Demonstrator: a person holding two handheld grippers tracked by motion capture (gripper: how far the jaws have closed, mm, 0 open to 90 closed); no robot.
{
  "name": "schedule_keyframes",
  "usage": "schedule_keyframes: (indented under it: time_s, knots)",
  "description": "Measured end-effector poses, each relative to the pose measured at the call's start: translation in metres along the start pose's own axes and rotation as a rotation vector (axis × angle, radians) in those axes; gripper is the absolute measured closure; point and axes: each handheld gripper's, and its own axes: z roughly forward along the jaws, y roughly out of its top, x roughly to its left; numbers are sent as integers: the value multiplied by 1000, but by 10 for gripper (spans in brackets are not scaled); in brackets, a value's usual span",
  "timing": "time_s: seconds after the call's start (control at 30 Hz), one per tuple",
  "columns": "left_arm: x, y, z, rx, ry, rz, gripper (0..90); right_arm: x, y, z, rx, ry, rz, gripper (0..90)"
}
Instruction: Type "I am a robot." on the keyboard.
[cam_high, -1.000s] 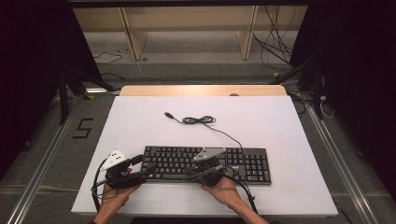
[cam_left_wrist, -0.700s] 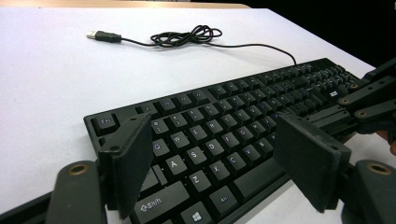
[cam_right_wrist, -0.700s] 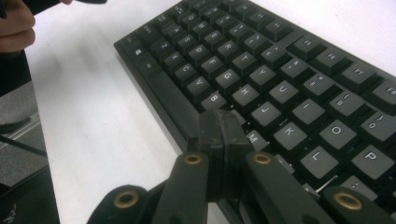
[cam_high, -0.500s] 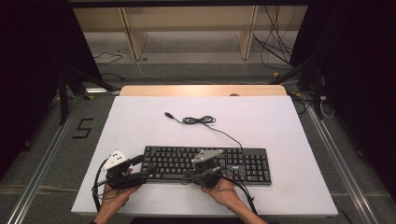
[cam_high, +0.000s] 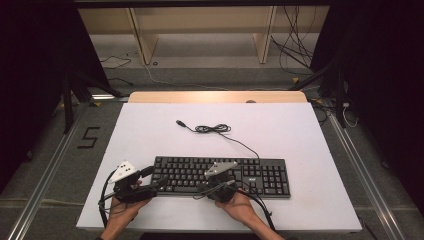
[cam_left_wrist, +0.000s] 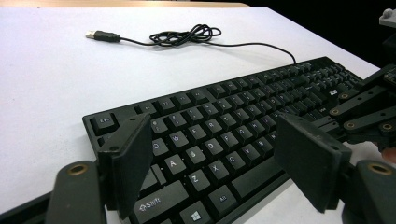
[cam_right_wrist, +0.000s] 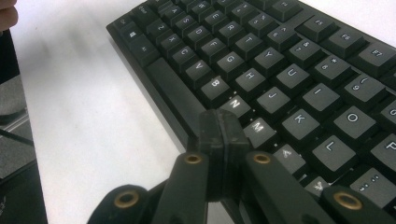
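Beyond the tongs, past the white bench (cam_high: 300, 125) and its wooden far edge, stands a pale wooden shelf unit (cam_high: 200, 25) on grey floor (cam_high: 210, 75). Loose cables (cam_high: 295, 55) lie there. Black curtains (cam_high: 385, 75) flank both sides.

Black tongs (cam_right_wrist: 220, 135), brass rivets

A big white table (cam_high: 150, 135) stands in the middle of the room. Behind the table is a light wooden shelf (cam_high: 200, 30) with two legs. Black wires (cam_high: 295, 55) lie on the grey floor behind the table. Left of the table, a black number five (cam_high: 87, 137) is stuck on the floor.
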Motion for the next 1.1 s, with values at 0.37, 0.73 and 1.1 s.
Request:
schedule_keyframes:
  time_s: [0.37, 0.73, 1.1]
  knots:
    - [1, 0, 1, 4, 9, -6, 281, -5, 4, -10, -60, 20, 34, 788]
    - [7, 1, 7, 28, 39, -26, 381, -14, 6, -26, -125, 17, 54, 581]
    - [11, 0, 18, 106, 51, -24, 637, -14, 6, -35, -141, 11, 63, 455]
